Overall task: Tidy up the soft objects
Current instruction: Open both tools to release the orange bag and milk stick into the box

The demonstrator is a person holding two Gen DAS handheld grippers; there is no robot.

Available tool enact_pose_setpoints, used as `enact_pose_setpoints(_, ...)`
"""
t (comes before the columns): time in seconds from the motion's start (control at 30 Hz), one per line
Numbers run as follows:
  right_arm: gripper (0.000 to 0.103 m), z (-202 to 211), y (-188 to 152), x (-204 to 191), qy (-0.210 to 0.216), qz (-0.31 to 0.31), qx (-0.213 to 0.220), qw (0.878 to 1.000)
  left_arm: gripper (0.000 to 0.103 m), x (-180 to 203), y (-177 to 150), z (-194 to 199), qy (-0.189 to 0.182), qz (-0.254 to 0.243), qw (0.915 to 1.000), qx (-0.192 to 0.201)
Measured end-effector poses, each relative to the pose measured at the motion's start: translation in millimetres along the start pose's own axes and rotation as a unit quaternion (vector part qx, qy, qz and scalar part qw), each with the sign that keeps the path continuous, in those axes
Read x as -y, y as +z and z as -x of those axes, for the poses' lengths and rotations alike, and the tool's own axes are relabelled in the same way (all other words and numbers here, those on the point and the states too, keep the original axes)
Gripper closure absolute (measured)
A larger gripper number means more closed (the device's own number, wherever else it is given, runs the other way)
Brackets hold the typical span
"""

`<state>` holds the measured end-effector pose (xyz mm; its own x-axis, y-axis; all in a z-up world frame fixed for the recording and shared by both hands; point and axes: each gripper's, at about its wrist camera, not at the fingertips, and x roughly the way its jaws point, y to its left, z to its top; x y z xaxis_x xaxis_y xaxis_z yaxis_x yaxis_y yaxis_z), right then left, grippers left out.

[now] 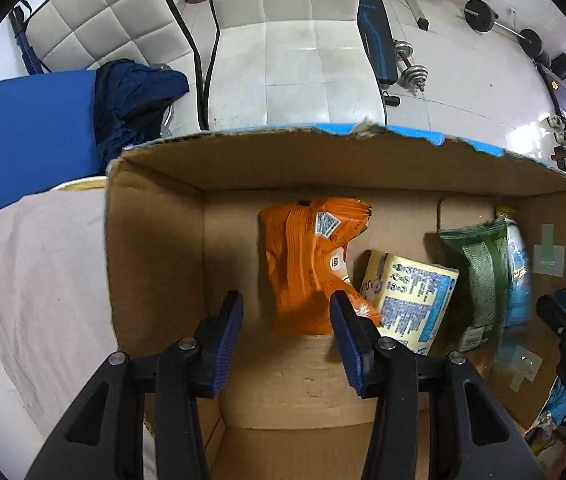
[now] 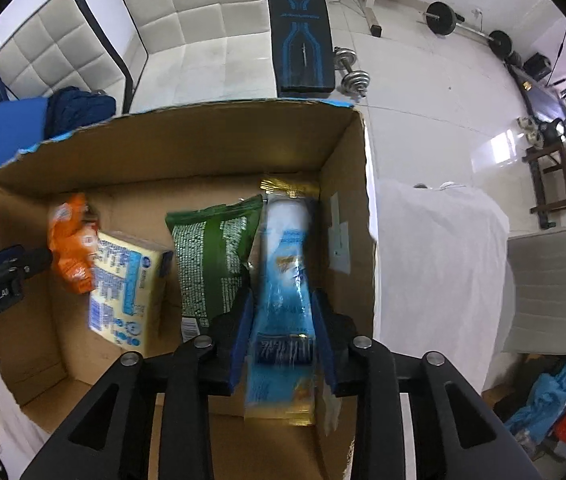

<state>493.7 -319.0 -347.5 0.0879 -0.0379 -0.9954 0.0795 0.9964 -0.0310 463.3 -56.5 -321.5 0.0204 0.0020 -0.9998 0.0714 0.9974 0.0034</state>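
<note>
An open cardboard box (image 1: 323, 136) (image 2: 203, 120) stands on a cloth-covered table, and both grippers point down into it. My left gripper (image 1: 286, 298) is shut on the lower end of an upright orange snack bag (image 1: 307, 256) (image 2: 69, 252) at the box's left. My right gripper (image 2: 283, 300) is shut on a blue and white bag (image 2: 285, 264) (image 1: 519, 280) by the right wall. Between them stand a yellow and blue pack (image 1: 407, 300) (image 2: 123, 288) and a green bag (image 1: 479, 276) (image 2: 211, 264). Each view catches the other gripper at its edge.
A white cloth (image 1: 43, 280) (image 2: 435, 260) covers the table around the box. Behind it are white quilted chairs (image 1: 303, 60), a blue mat (image 1: 23, 140) and a dark blue garment (image 1: 135, 100). A weight bench (image 2: 299, 40) and dumbbells (image 2: 353, 72) are on the floor.
</note>
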Motion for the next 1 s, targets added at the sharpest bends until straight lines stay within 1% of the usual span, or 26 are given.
enact_pose_setpoints(0.07, 0.062, 3.1, -0.9, 2.2, 0.005, -0.006, 0.000, 1.000, 0.055, -0.4, -1.0, 6.6, -0.004, 0.000, 1.0000, 0.006)
enact_pose_setpoints(0.13, 0.061, 6.9, -4.2, 3.6, 0.010, -0.009, 0.005, 1.000, 0.053, -1.3, -3.6, 14.8, -0.008, 0.001, 0.9998, 0.017)
enact_pose_setpoints(0.2, 0.058, 11.4, -8.5, 4.2, 0.019, -0.012, 0.005, 1.000, 0.051, -2.6, -7.7, 23.2, -0.016, 0.003, 0.9995, 0.026)
enact_pose_setpoints(0.23, 0.052, 13.4, -10.6, 4.0, 0.022, -0.013, 0.006, 1.000, 0.043, -3.2, -11.7, 28.9, -0.019, 0.005, 0.9993, 0.033)
enact_pose_setpoints(0.27, 0.039, 16.4, -14.2, 3.2, 0.025, -0.011, 0.008, 1.000, 0.029, -4.1, -14.5, 33.5, -0.021, 0.006, 0.9989, 0.040)
enact_pose_setpoints(0.3, 0.032, 19.0, -17.6, 2.1, 0.027, -0.009, 0.011, 1.000, 0.022, -5.0, -18.4, 38.7, -0.024, 0.008, 0.9985, 0.049)
enact_pose_setpoints(0.33, 0.023, 21.7, -20.7, 0.7, 0.029, -0.008, 0.014, 0.999, 0.012, -5.3, -25.3, 46.1, -0.026, 0.008, 0.9978, 0.061)
enact_pose_setpoints(0.37, 0.018, 25.6, -25.9, -2.2, 0.030, -0.004, 0.016, 0.999, 0.011, -5.4, -27.3, 49.1, -0.025, 0.006, 0.9974, 0.067)
enact_pose_setpoints(0.43, 0.017, 29.3, -32.9, -6.5, 0.033, 0.003, 0.017, 0.999, 0.010, -4.5, -39.0, 58.2, -0.021, 0.001, 0.9966, 0.080)
enact_pose_setpoints(0.5, 0.008, 32.6, -44.0, -10.4, 0.037, 0.006, 0.015, 0.999, 0.010, -5.9, -49.2, 64.7, -0.022, 0.001, 0.9957, 0.090)
enact_pose_setpoints(0.53, 0.000, 33.4, -47.8, -12.1, 0.039, 0.007, 0.015, 0.999, 0.004, -6.9, -56.4, 69.5, -0.023, 0.004, 0.9949, 0.098)
enact_pose_setpoints(0.57, 0.000, 35.6, -52.6, -13.3, 0.042, 0.007, 0.017, 0.999, 0.002, -8.2, -62.3, 73.3, -0.023, 0.008, 0.9942, 0.105)
enact_pose_setpoints(0.63, 0.000, 41.7, -64.9, -14.0, 0.040, 0.001, 0.028, 0.999, 0.002, -11.8, -76.2, 82.4, -0.026, 0.018, 0.9917, 0.125)
enact_pose_setpoints(0.8, 0.000, 59.8, -89.8, -15.7, 0.041, -0.001, 0.047, 0.998, 0.001, -18.8, -114.6, 109.0, -0.038, 0.039, 0.9821, 0.180)
enact_pose_setpoints(0.83, 0.000, 63.9, -94.4, -16.5, 0.041, 0.000, 0.050, 0.998, 0.001, -18.6, -123.2, 115.6, -0.035, 0.038, 0.9801, 0.192)
enact_pose_setpoints(1.0, 0.000, 93.8, -124.1, -18.6, 0.040, 0.005, 0.088, 0.995, 0.001, -14.2, -154.3, 135.5, -0.016, 0.031, 0.9755, 0.217)
